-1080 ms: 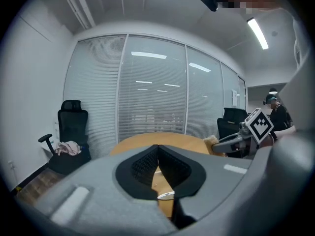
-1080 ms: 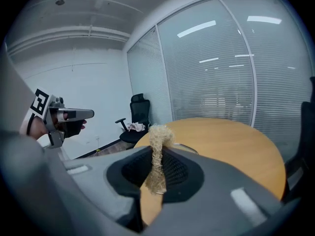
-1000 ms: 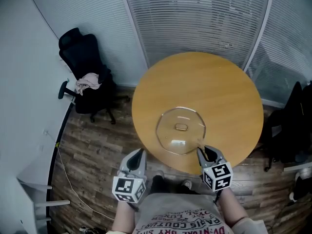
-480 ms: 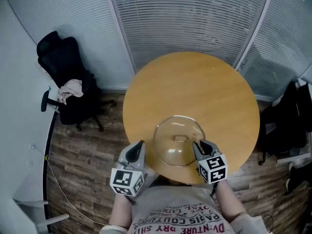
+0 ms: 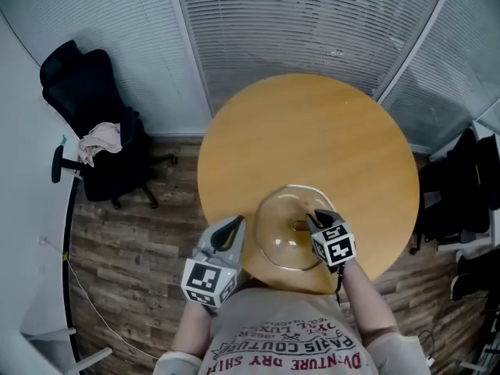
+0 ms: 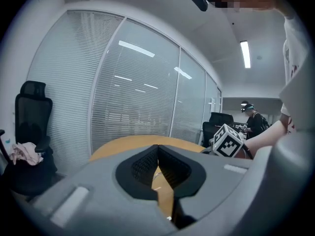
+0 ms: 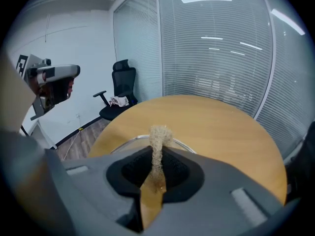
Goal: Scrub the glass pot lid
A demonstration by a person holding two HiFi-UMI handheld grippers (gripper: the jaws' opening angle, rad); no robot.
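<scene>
**Scrubber over the lid, left jaws shut on nothing**

Closest in, the person's printed shirt (image 5: 293,350) fills the bottom of the head view, both forearms reaching forward. The left gripper (image 5: 233,225) hangs at the table's near edge, just beside the lid's left rim. Its own view shows the jaws pressed together with nothing between them, only a sliver of tabletop in the gap below. The right gripper (image 5: 316,216) is out over the lid, close to the knob (image 5: 298,225). Its jaws are clamped on a scrubber (image 7: 158,136), a tan strip with a frayed, fibrous tip poking out past the pads. Whether that tip touches the glass can't be told.

The lid (image 5: 275,241) lies flat on the round wooden table (image 5: 312,131), at the near edge, between the two grippers. Beyond the table's left side, on the wood floor (image 5: 148,233), stands a black chair (image 5: 78,84) with a pale cloth (image 5: 98,141) on its seat. Farthest back, blinds (image 5: 312,22) run across the glass wall.
</scene>
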